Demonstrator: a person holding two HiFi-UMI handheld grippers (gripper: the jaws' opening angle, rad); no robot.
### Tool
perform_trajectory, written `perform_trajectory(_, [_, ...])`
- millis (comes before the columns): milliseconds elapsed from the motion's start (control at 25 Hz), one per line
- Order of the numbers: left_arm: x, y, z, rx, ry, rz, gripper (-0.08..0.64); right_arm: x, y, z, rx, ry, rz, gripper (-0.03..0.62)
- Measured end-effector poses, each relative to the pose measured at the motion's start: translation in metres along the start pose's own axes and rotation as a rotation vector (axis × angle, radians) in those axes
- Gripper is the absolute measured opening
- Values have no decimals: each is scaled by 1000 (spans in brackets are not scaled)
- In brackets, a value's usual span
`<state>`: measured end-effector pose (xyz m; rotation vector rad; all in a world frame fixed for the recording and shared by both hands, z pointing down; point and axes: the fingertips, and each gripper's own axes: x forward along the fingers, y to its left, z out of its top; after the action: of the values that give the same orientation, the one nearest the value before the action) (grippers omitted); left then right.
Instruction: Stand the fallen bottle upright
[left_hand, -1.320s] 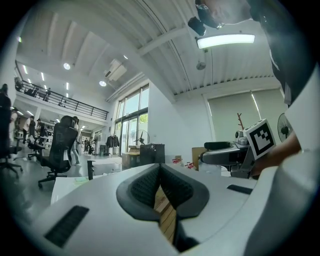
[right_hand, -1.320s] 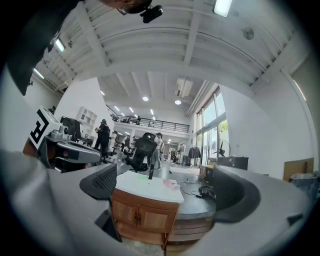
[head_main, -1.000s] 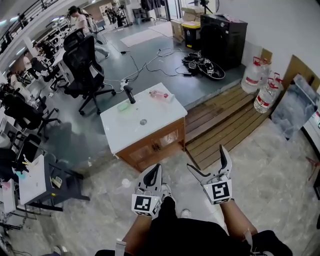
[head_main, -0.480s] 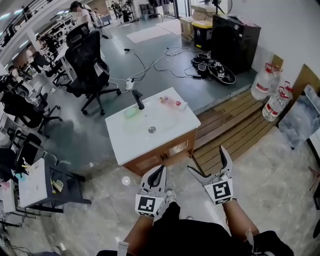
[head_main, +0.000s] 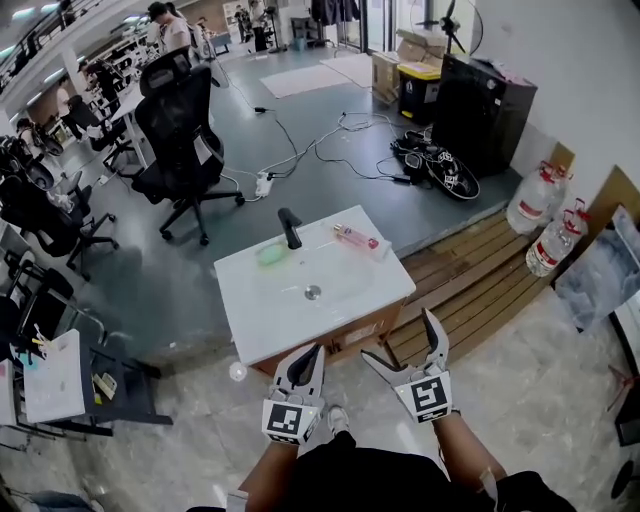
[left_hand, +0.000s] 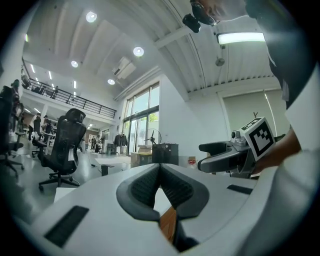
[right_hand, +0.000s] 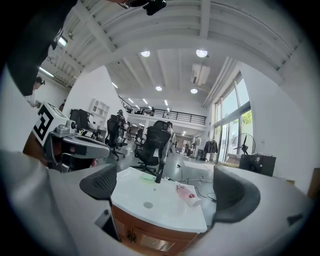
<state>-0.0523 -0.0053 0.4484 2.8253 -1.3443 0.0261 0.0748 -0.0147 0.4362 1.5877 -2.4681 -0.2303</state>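
Pink liquid shows in the bottle, which lies on its side on the white sink top, toward the far right corner and just right of the black faucet. A green object sits left of the faucet. I hold both tools low on the near side of the wooden cabinet, well apart from the bottle. My left gripper has its jaws pressed together on nothing. My right gripper has its jaws spread wide, empty.

Pink bottle lies on white vanity top.
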Motion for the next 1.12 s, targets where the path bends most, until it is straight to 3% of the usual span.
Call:
perform_trajectory(520, [46,96,5,-5,5,11,18,102,-17,7,-2,45,-20,598])
perform_trajectory(1120, [135,156,-4,10,30,77,18,204,-71,-21,-32,66,70,598])
